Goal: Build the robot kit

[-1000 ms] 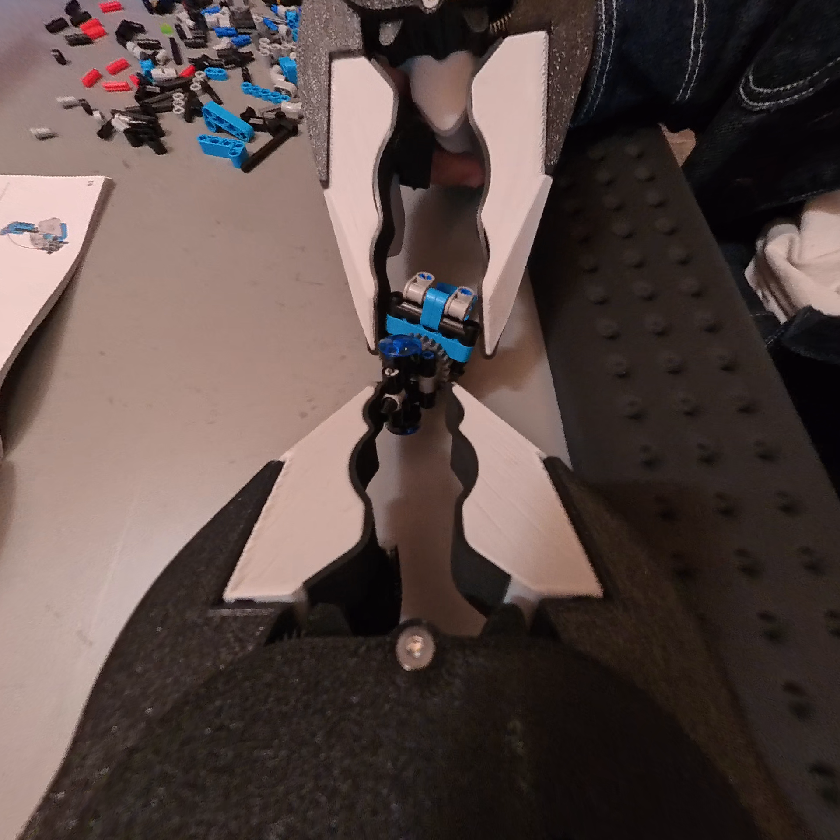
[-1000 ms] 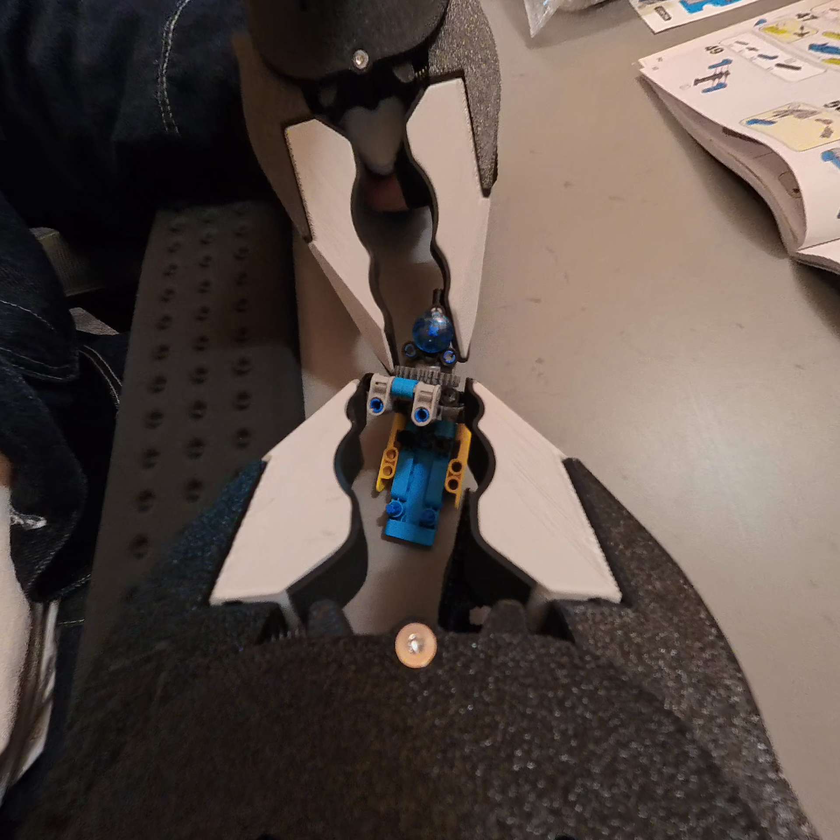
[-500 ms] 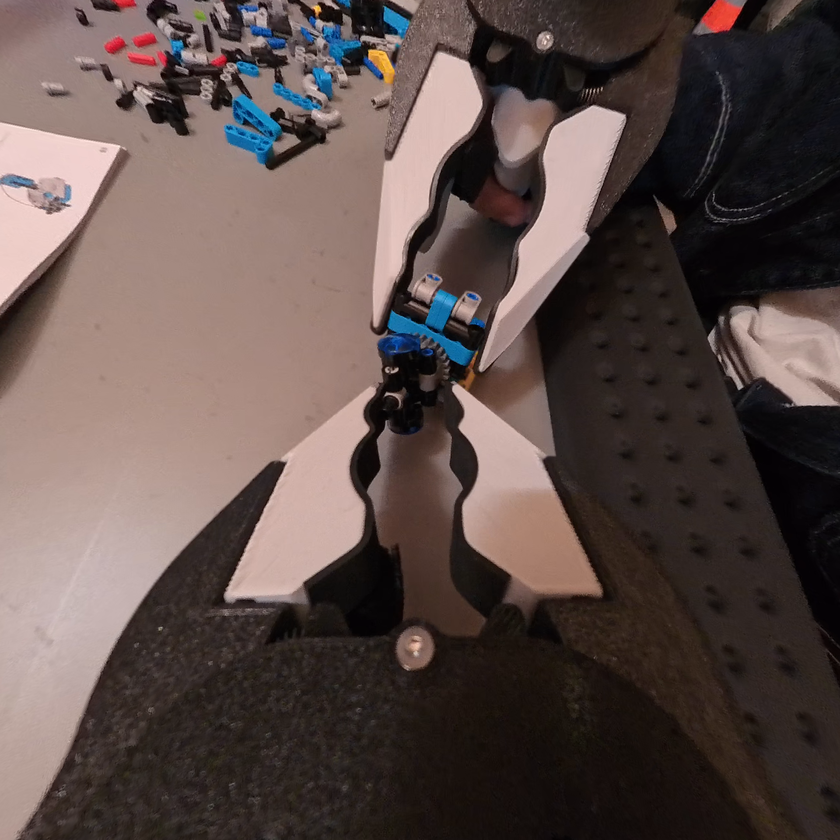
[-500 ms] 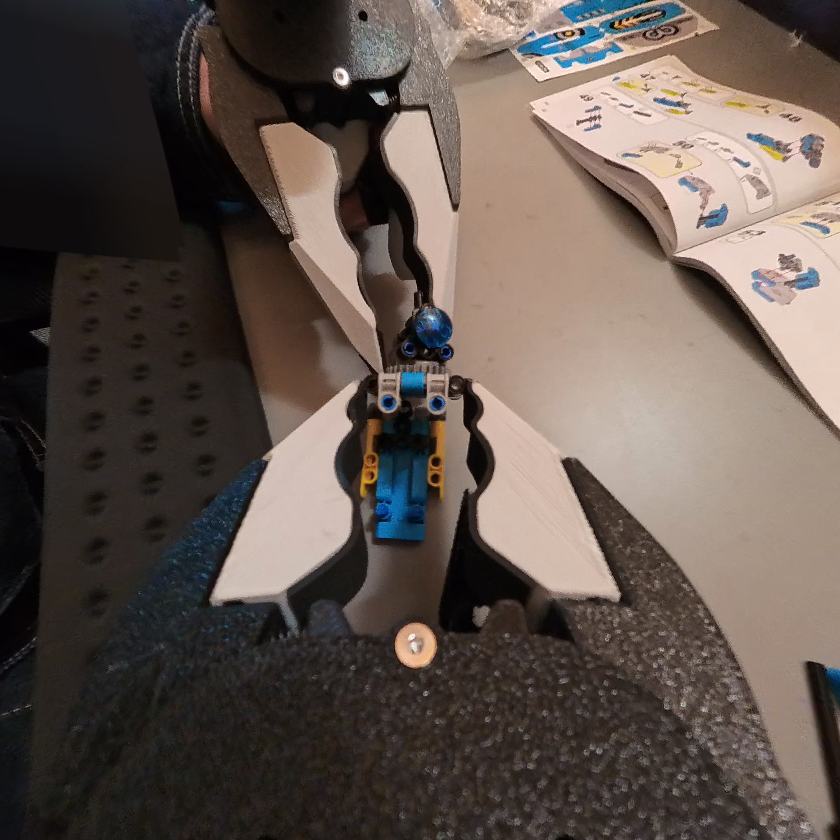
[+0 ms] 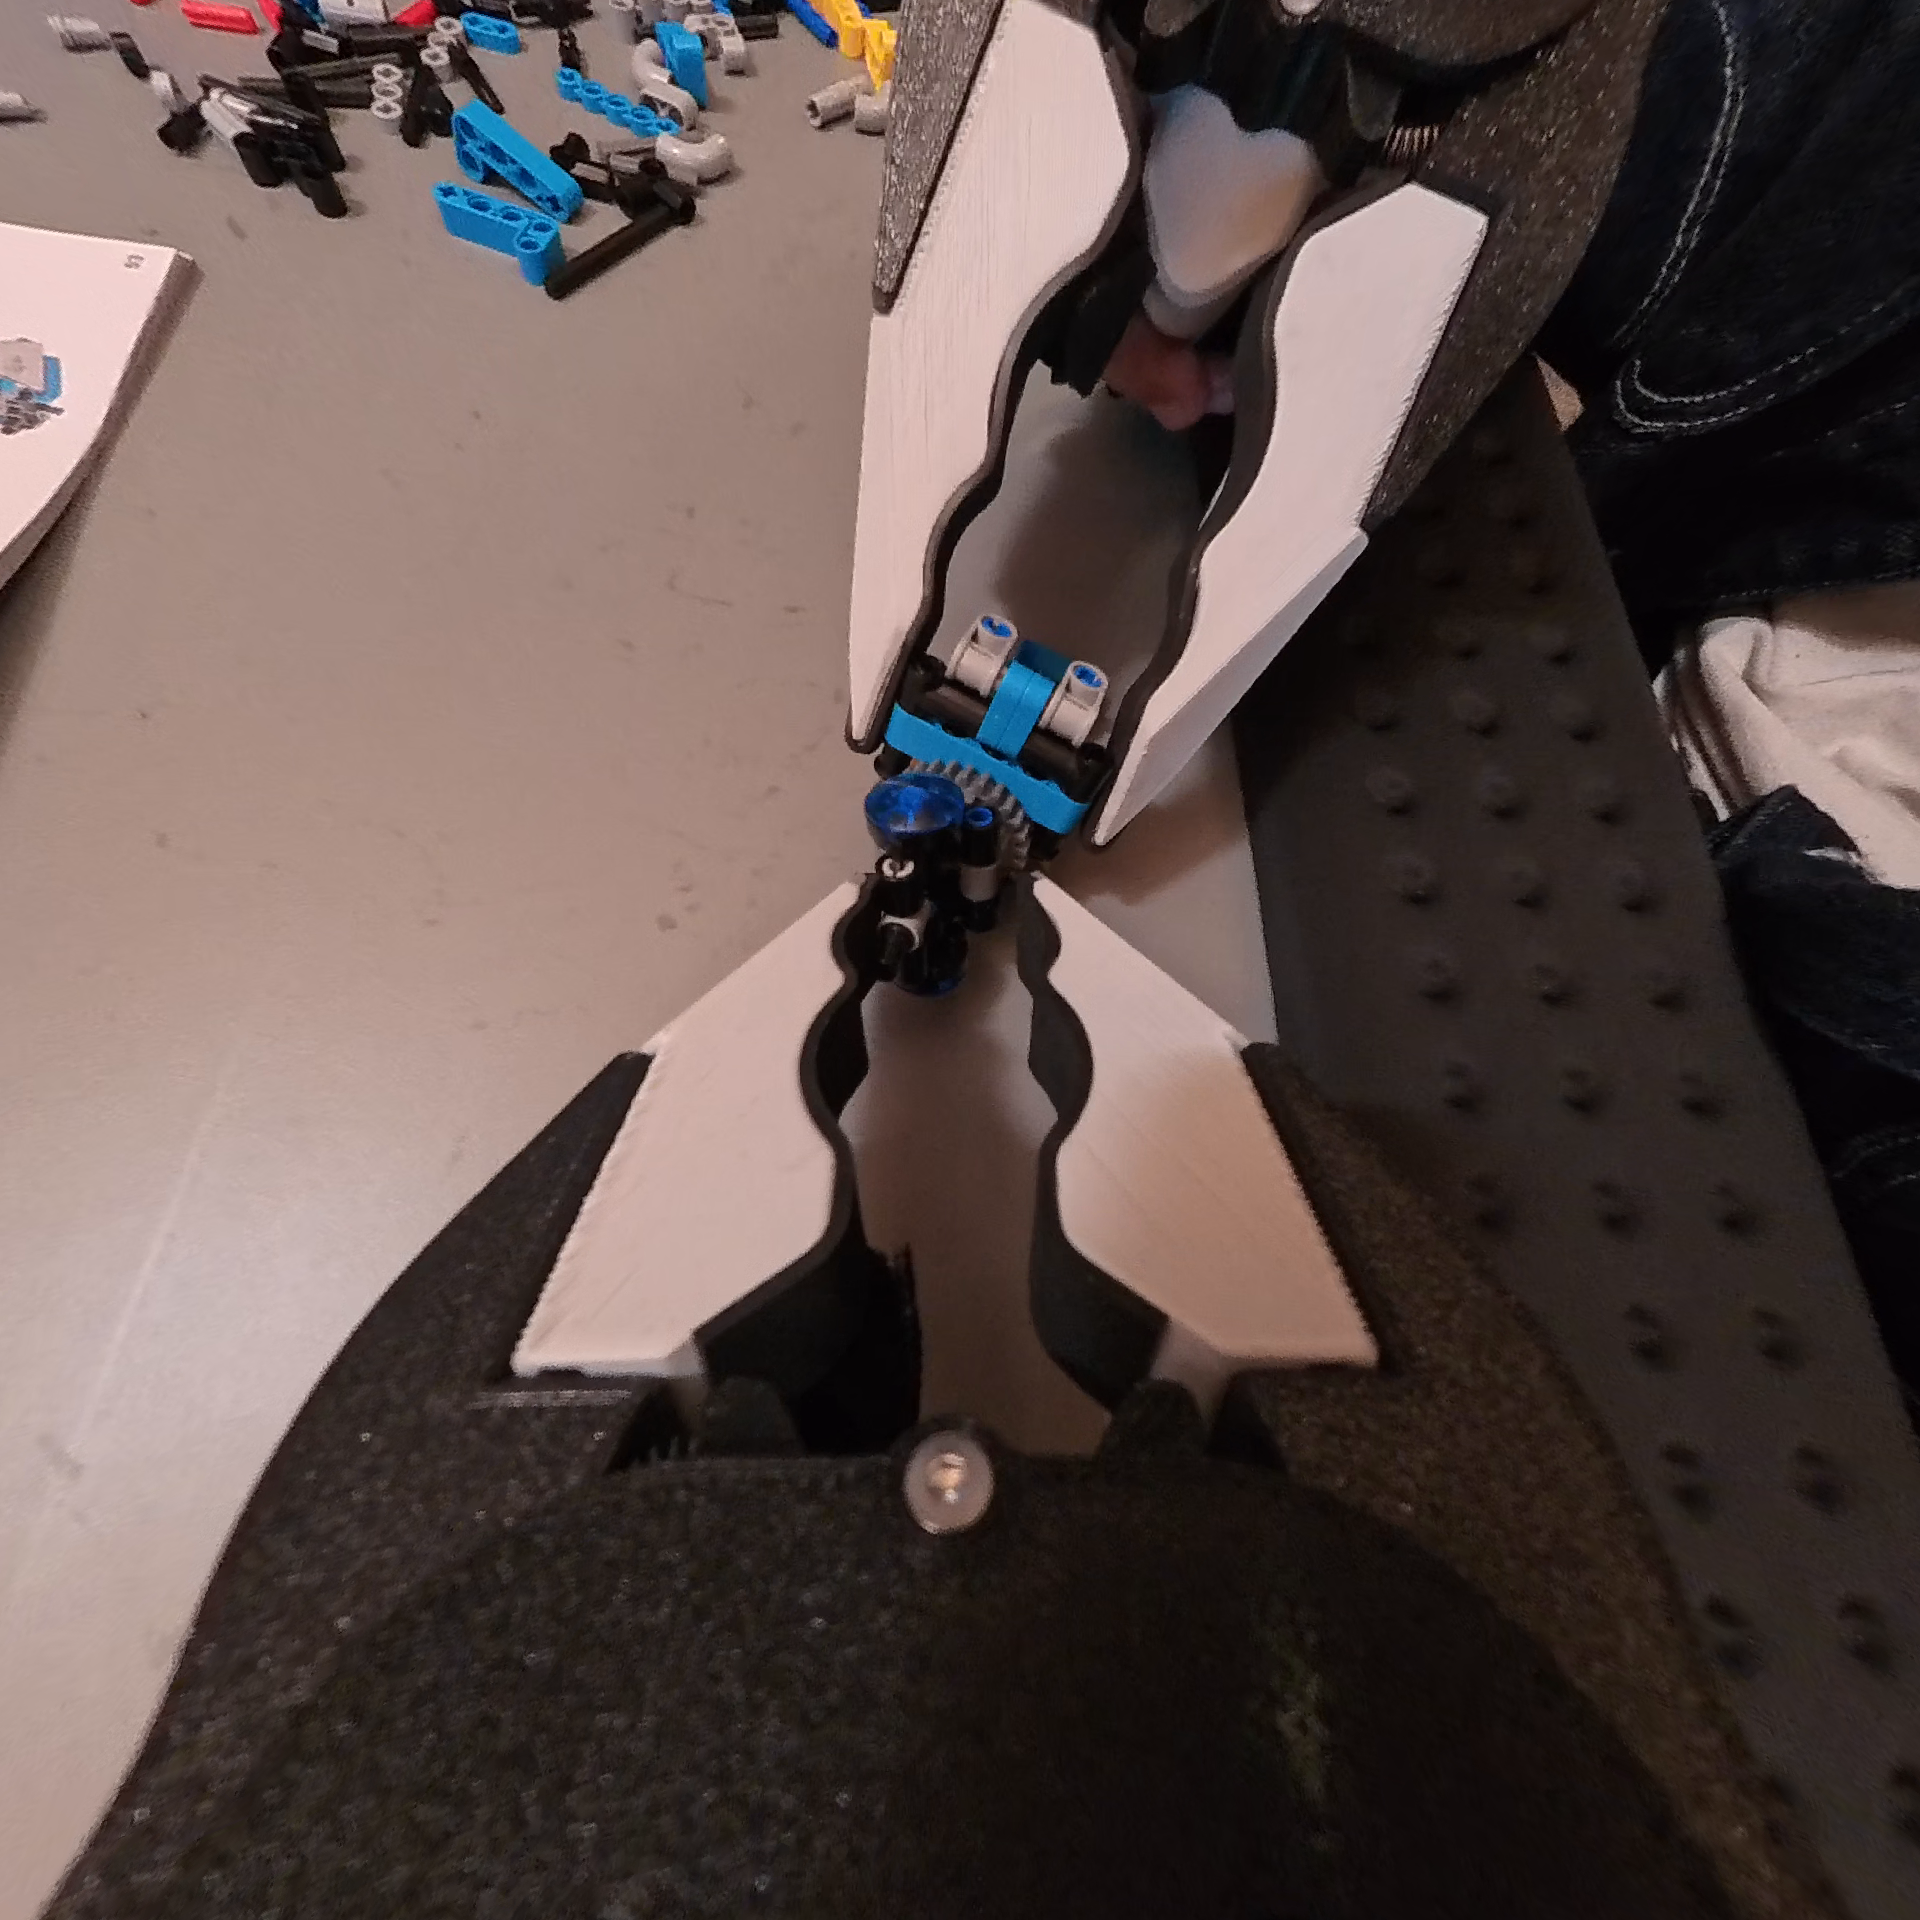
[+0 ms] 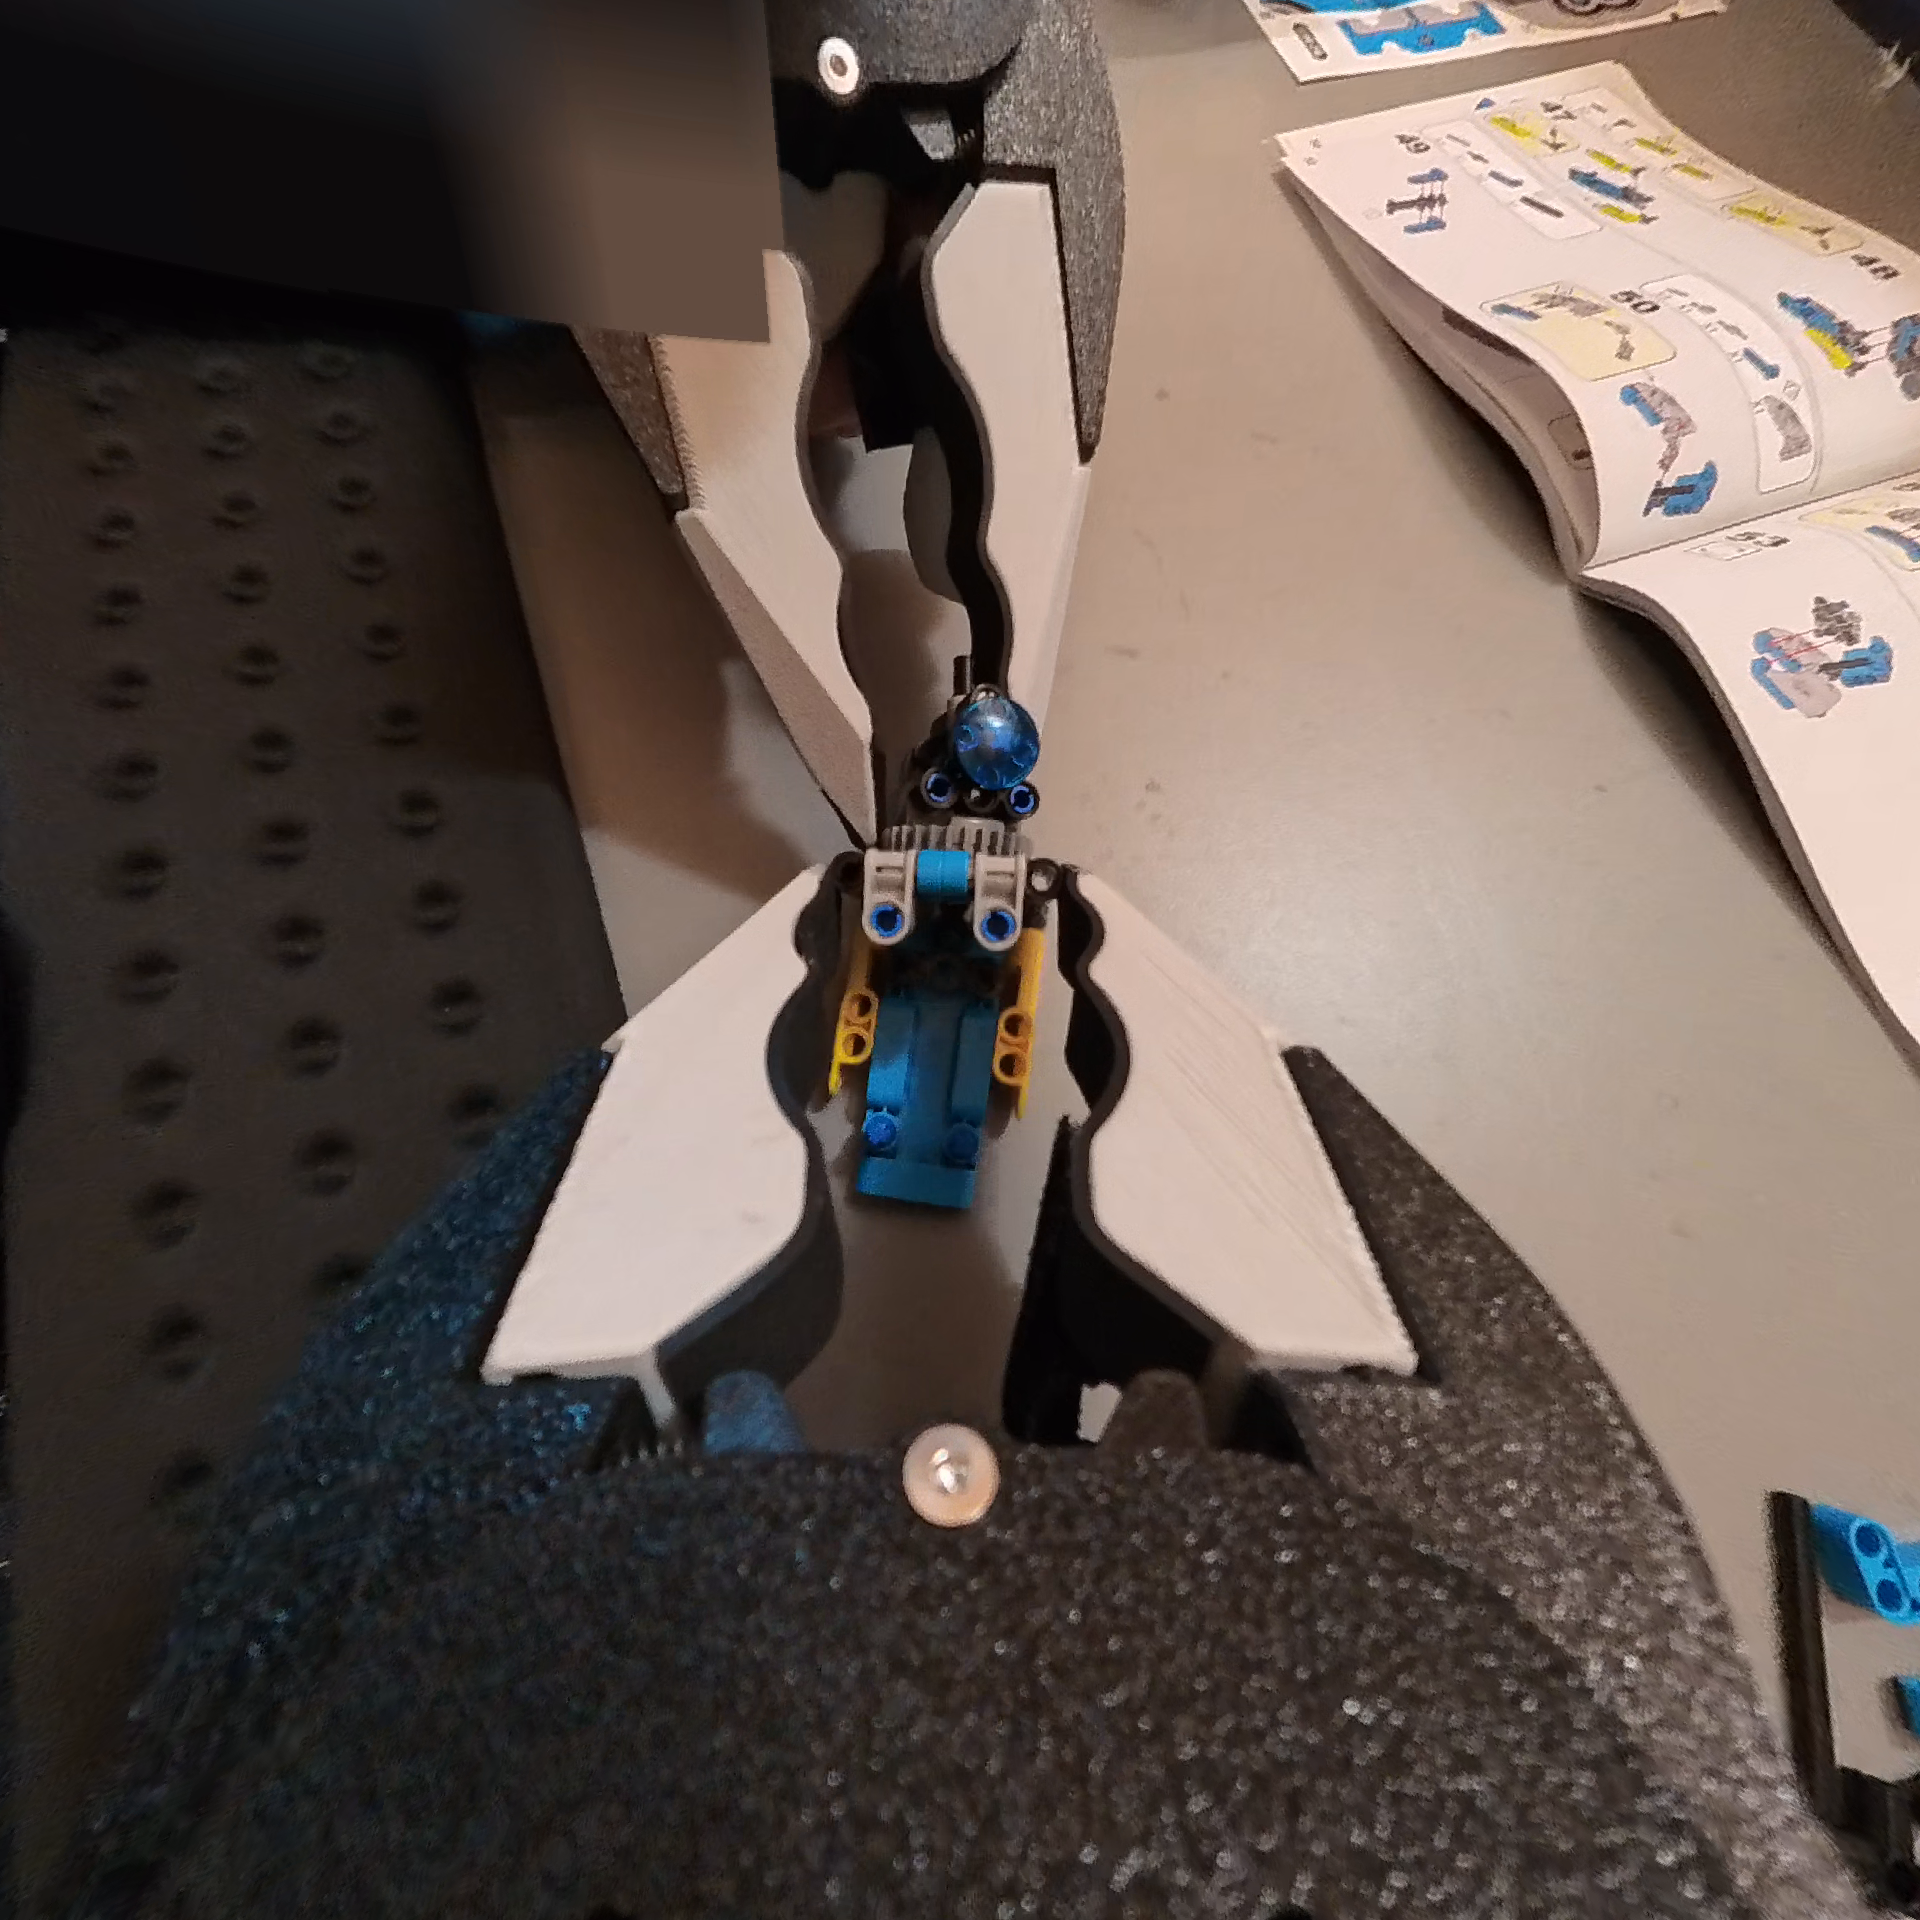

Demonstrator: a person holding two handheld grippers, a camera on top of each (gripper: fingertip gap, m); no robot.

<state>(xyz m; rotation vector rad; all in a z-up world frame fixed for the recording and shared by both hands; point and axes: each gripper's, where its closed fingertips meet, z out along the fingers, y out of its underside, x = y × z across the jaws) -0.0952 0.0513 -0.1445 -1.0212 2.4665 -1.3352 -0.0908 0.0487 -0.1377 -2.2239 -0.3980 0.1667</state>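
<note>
Right gripper point(image 5: 987, 790) tilted further, both clamping blue-grey brick model point(image 6: 940, 997)

Loose bricks point(image 5: 499, 177) on grey table point(image 5: 416, 644); open booklet point(image 6: 1662, 436).

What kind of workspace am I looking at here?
Most likely a hobby or lab bench for building a brick-kit model: a grey tabletop with loose building pieces scattered on it, an open instruction booklet, and a dimpled black mat along the edge.
</note>
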